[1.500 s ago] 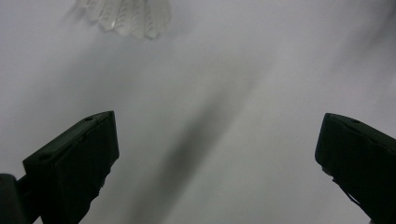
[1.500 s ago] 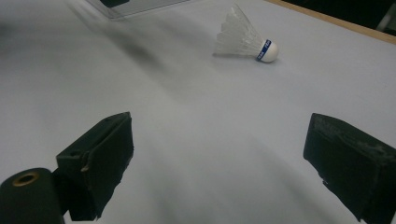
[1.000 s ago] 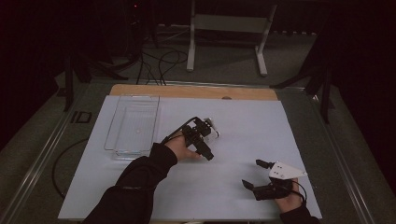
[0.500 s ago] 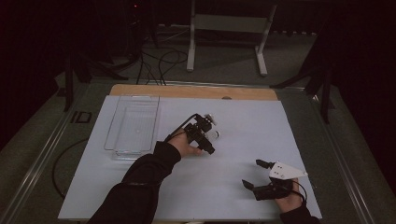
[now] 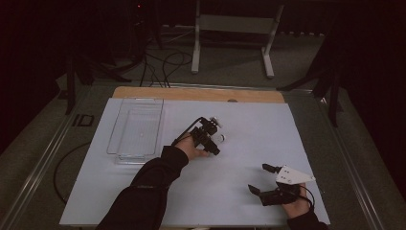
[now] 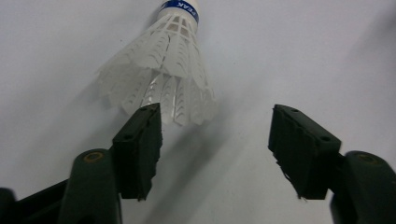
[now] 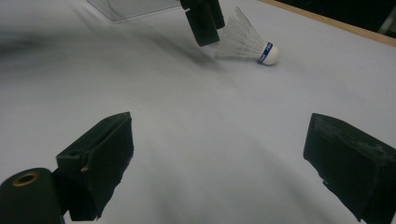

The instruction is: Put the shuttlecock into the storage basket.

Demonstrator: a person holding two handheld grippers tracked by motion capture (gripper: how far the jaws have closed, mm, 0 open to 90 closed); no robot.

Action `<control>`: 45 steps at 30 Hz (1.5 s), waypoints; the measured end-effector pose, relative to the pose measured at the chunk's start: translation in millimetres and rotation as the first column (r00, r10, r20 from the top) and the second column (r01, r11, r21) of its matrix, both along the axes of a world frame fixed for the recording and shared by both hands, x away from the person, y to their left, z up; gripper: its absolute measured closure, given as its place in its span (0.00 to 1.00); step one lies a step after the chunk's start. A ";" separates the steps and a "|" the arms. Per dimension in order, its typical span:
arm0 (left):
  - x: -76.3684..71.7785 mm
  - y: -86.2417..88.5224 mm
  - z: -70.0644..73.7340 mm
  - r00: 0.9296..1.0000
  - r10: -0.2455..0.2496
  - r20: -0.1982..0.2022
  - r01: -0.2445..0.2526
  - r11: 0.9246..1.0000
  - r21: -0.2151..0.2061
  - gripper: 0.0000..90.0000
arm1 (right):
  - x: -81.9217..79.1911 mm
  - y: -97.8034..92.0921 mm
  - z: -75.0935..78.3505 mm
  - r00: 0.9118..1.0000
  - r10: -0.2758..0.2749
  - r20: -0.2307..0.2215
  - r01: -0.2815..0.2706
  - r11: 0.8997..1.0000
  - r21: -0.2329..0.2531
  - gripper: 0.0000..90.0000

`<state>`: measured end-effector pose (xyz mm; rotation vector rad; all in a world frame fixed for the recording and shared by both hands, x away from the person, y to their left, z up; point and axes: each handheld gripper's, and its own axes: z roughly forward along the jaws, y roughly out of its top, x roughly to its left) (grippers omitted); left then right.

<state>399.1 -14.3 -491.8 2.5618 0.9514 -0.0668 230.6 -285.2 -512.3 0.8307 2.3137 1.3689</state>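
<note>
With jaws spread wide and nothing gripped, left gripper (image 6: 215, 154) poised just short of shuttlecock (image 6: 163, 70), lying on its side on white table (image 5: 249, 129). Right gripper (image 5: 267, 179) likewise spread, well apart, near front edge.

A dim lab: a white-covered bench (image 5: 239, 191), loose floor cables (image 5: 163, 62), and a metal stand (image 5: 234, 28) behind.

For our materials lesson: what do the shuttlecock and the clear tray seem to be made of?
Shuttlecock: skirt looks like moulded white plastic, with a mesh of ribs; its rounded white base could be cork or foam. Tray: apparently clear, glossy plastic, since the table shows through it.
</note>
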 end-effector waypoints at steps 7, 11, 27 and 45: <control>2.8 -5.1 -5.5 0.999 0.014 0.033 -0.013 1.000 -0.007 0.51 | 0.0 0.1 -0.1 1.000 -0.001 0.000 0.001 1.000 0.001 0.09; 4.5 -6.8 -9.9 0.999 0.023 0.032 -0.022 1.000 -0.007 0.55 | 0.0 0.0 -0.2 1.000 -0.001 -0.001 0.001 1.000 0.000 0.09; 11.9 -16.2 -26.7 0.997 0.043 0.067 -0.044 0.999 0.012 0.79 | 0.4 -0.3 -0.5 1.000 0.001 -0.006 -0.001 1.000 -0.001 0.09; 11.5 -18.2 -20.8 0.995 0.014 0.102 -0.016 1.000 0.020 1.00 | 0.6 0.2 -0.8 1.000 0.006 -0.009 -0.006 1.000 0.000 0.09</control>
